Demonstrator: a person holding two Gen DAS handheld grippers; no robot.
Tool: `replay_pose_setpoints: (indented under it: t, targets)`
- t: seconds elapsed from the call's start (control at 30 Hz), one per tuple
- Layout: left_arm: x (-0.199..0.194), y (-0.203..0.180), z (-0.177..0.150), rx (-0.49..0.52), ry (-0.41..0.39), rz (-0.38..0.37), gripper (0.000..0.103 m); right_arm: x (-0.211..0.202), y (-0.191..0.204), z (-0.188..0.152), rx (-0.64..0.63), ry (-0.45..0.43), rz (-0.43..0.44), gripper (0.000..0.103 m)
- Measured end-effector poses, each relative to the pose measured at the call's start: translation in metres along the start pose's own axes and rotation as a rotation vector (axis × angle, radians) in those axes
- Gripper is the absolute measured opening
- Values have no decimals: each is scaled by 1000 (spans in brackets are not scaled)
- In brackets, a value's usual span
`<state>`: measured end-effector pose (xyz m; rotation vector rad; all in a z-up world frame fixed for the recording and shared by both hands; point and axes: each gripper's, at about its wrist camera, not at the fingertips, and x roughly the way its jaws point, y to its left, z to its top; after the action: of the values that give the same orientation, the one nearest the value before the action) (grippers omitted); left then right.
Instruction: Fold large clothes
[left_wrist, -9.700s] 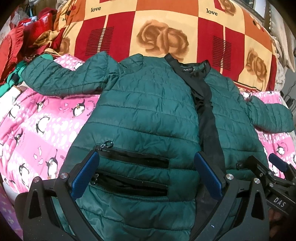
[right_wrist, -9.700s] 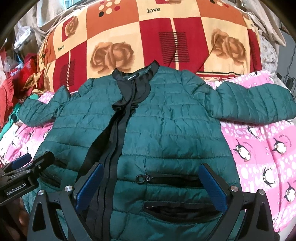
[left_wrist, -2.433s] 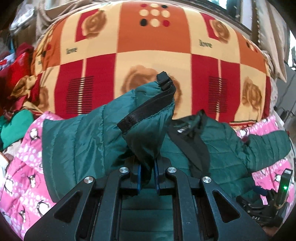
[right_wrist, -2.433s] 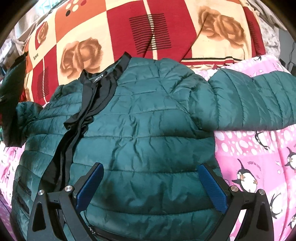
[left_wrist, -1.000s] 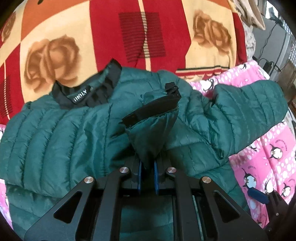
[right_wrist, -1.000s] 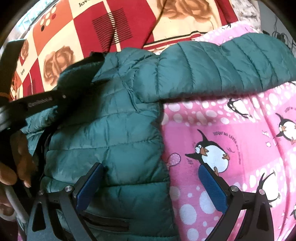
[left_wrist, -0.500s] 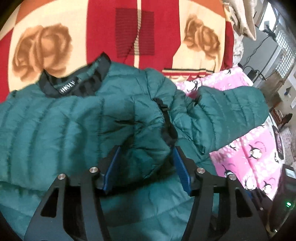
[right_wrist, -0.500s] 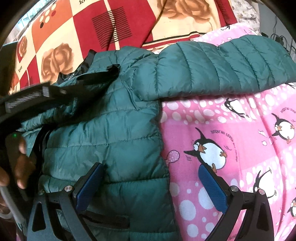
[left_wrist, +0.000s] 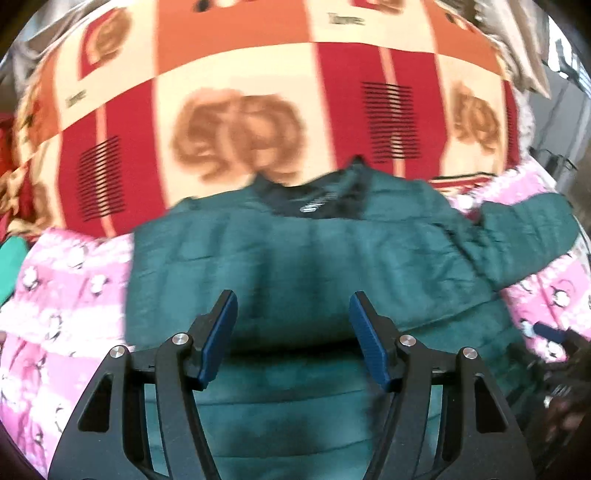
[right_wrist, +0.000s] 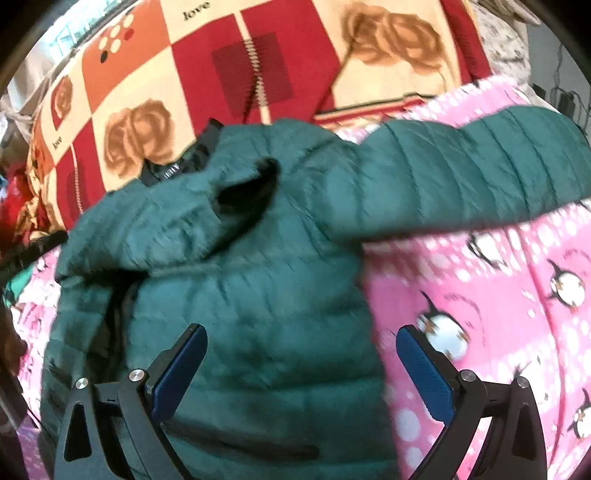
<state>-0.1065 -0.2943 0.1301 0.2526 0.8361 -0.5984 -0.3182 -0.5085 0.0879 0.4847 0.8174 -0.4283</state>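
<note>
I'm over a bed covered with a pink penguin sheet. Behind the jacket rises a big checked blanket in red, orange and cream with brown roses. The green quilted jacket lies flat on the sheet with its black collar toward that blanket.

The left view shows the jacket head-on and blurred, with a broad flat band of it lying crosswise below the collar. At the left edge of that view, beside the jacket, I see a heap of red and teal clothes; to the right of the jacket, grey room clutter I can't make out. The right hand-held gripper's tip pokes in low on the right.

The right view shows what the left hides: one sleeve laid across the jacket's chest, its dark cuff opening near the collar, and the other sleeve stretched out onto the sheet to the jacket's right.

My left hand-held gripper has just been opening; its blue pads stand about half apart above the jacket with nothing gripped. My right hand-held gripper is spread wide and empty over the jacket's right edge.
</note>
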Motion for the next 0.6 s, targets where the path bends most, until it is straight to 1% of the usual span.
replay_pose_setpoints:
  t: [0.07, 0.17, 0.23, 0.3, 0.33, 0.37, 0.4, 0.43, 0.47, 0.5, 0.57, 0.6]
  targets:
    - [1, 27, -4, -52, 9, 30, 63, 3, 7, 14, 15, -19, 40, 102]
    - [4, 67, -10, -151, 15, 71, 63, 17, 17, 37, 62, -17, 94, 102]
    - [9, 91, -15, -215, 18, 98, 63, 35, 21, 48, 85, 3, 110, 102]
    - [14, 105, -20, -255, 27, 115, 63, 55, 23, 55, 103, 31, 111, 102]
    - [18, 112, -24, -273, 34, 124, 63, 66, 25, 58, 106, 45, 105, 100]
    - [23, 118, -27, -289, 47, 134, 63, 75, 27, 60, 100, 55, 94, 86]
    - [27, 122, -30, -298, 60, 139, 63, 84, 30, 62, 84, 62, 74, 65]
    - [30, 127, -34, -308, 71, 135, 63, 87, 33, 63, 68, 60, 67, 54]
    - [32, 130, -35, -313, 75, 132, 63, 86, 38, 65, 42, 45, 78, 34]
    - [33, 133, -37, -317, 76, 132, 63, 81, 44, 68, 6, 23, 90, 26]
    - [34, 139, -39, -328, 74, 136, 63, 66, 55, 75, -76, -43, 53, 21]
    - [34, 142, -39, -336, 72, 134, 63, 55, 61, 80, -128, -97, 26, 21]
